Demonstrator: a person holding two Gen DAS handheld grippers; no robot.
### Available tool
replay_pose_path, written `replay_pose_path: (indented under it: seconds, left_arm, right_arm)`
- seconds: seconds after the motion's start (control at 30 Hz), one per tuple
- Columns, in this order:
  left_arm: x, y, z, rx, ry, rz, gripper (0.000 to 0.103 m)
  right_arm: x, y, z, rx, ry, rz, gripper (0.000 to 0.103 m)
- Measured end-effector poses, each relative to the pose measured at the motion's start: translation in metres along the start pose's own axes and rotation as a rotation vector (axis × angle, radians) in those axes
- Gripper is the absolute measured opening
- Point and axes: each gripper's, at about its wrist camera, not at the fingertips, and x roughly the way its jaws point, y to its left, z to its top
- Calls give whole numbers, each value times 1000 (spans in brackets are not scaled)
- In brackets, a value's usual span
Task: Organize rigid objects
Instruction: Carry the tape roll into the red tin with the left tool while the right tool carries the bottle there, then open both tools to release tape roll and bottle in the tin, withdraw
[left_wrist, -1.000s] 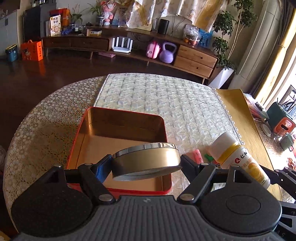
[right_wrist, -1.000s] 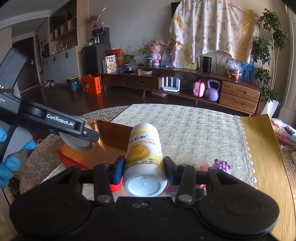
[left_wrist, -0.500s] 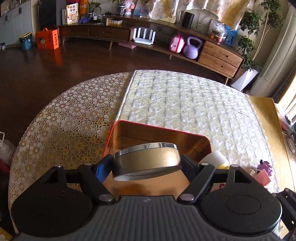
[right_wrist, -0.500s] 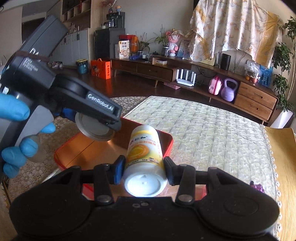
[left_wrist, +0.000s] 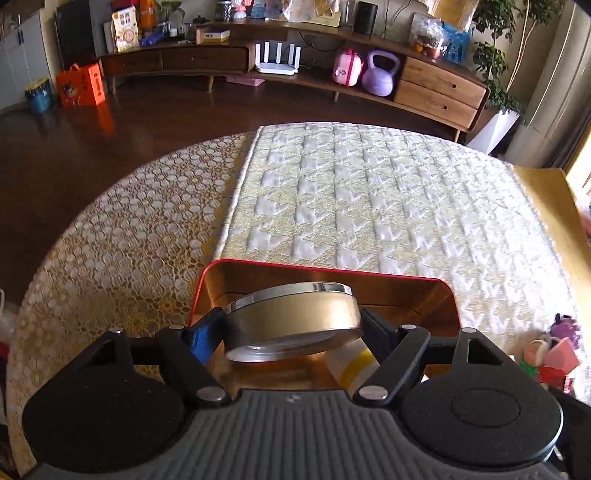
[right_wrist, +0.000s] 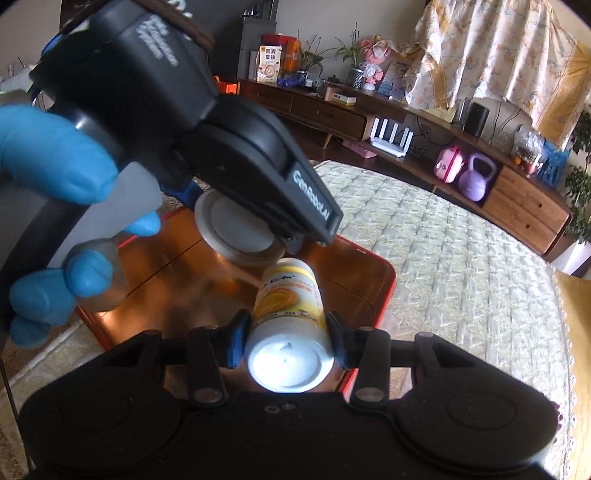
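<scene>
Both loads now over red tray (right_wrist: 384, 269), formerly short. Left gripper (left_wrist: 293, 325) clamps round tin (left_wrist: 295, 317); right gripper (right_wrist: 286, 343) clamps bottle (right_wrist: 288, 306). Lower level; release apart.

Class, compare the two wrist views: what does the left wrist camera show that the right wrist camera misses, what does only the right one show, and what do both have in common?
Only the left wrist view: the small toys lying on the cloth at the right edge, and the round tin's gold side wall.

Only the right wrist view: the gloved hand holding the left gripper, and the right gripper shut on the white bottle.

Both: the red tray with its copper inside, the tin gripped above it, the bottle, the quilted cloth and the purple kettlebell.
</scene>
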Motion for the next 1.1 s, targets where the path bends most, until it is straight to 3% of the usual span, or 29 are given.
replay_pose_path:
  seconds: [0.4,0.53,0.6,1.1]
  left_arm:
    - [20,1,2,43,7,28,79]
    - [22,0,0,40,19,17,79]
    - [23,1,-2,31,29,8,79]
    - [-8,7,-16,12,6,-9,80]
  right_arm:
    - [4,10,-3,-60,15,-8,46]
    - [-6,14,-9,-58,-8,1,61]
    - [-12,13,-9,-49,-26,7,64]
    - [-48,-31,-12,159,-68,57,64]
